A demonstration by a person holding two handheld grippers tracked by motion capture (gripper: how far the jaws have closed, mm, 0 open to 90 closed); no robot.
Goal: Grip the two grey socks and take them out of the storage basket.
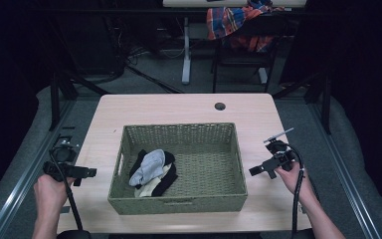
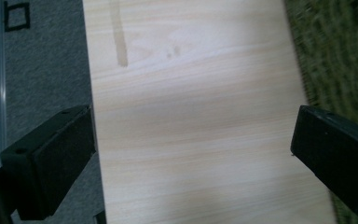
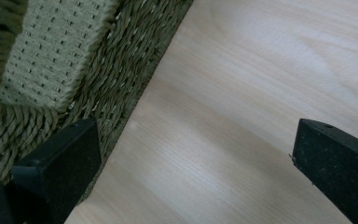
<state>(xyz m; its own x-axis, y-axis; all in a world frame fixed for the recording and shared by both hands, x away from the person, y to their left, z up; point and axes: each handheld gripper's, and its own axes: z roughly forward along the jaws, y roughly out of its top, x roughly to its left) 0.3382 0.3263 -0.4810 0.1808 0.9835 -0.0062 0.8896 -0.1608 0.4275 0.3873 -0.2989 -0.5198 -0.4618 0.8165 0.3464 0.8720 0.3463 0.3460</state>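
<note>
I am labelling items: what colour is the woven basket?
Olive green; the basket shows best in the high view.

No writing, label, brand, number or sign can be read anywhere here (the high view is too small and dim for fine print, and the two gripper views are partly blurred). The table (image 1: 189, 107) bears bare wood grain, and the woven basket (image 1: 179, 204) carries no tag or lettering that can be made out.
</note>
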